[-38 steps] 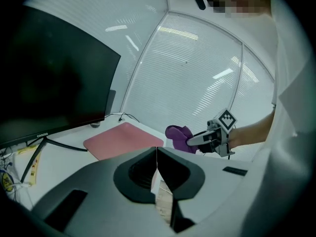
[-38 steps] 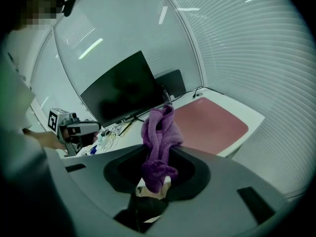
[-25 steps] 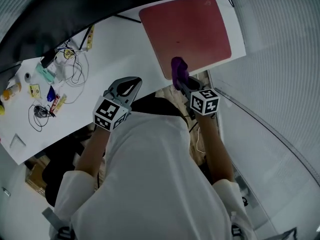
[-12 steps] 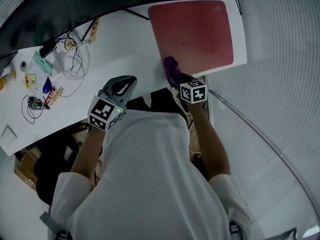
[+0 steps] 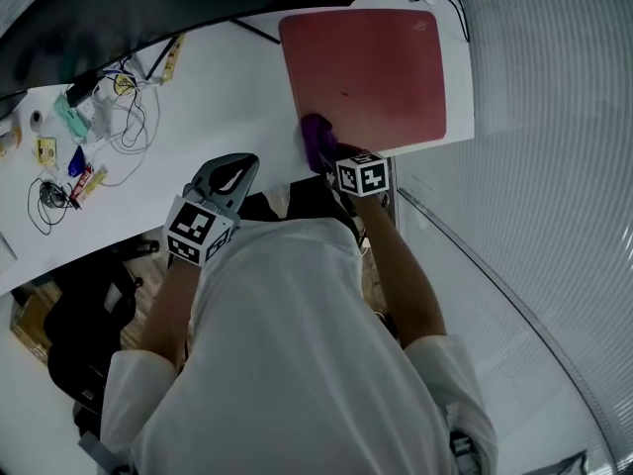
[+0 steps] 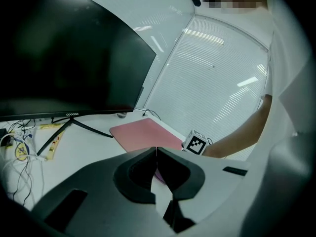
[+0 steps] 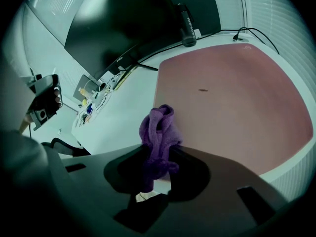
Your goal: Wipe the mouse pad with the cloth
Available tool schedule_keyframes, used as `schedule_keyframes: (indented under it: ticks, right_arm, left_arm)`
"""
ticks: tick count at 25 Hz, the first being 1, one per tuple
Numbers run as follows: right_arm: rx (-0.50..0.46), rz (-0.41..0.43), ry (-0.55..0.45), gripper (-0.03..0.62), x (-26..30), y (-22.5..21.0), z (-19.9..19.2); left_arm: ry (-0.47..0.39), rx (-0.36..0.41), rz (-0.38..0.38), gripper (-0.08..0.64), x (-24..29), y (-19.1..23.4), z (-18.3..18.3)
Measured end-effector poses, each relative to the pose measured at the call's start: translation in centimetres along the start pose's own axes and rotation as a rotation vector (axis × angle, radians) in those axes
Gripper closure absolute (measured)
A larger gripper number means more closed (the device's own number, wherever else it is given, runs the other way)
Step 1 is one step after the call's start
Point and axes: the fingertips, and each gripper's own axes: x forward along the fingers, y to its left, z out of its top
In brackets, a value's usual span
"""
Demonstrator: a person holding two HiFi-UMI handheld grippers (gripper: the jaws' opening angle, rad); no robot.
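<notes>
Right gripper (image 5: 323, 154) clamped on the purple cloth (image 5: 315, 135) at the near-left corner of the red mouse pad (image 5: 376, 67), left gripper (image 5: 229, 176) closed and empty; wiping step, which next likely calls for a pressed sweep across the pad.

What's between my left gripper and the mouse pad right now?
Only bare white desk, seen in the head view. The left gripper is shut and empty; the cloth, in the right gripper, sits at the mouse pad's near-left corner.

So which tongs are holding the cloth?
The right tongs, shut on the cloth at the edge of the red mouse pad; the left tongs are shut and empty.
</notes>
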Motion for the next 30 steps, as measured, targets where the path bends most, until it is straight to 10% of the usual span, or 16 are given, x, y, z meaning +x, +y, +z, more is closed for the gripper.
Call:
schedule_keyframes:
  ticks: [30]
  right_arm:
    - [-0.022, -0.002, 0.009, 0.472, -7.8, -17.9, 0.5]
  left_arm:
    - [0.029, -0.018, 0.088, 0.541, 11.1, -8.3, 2.5]
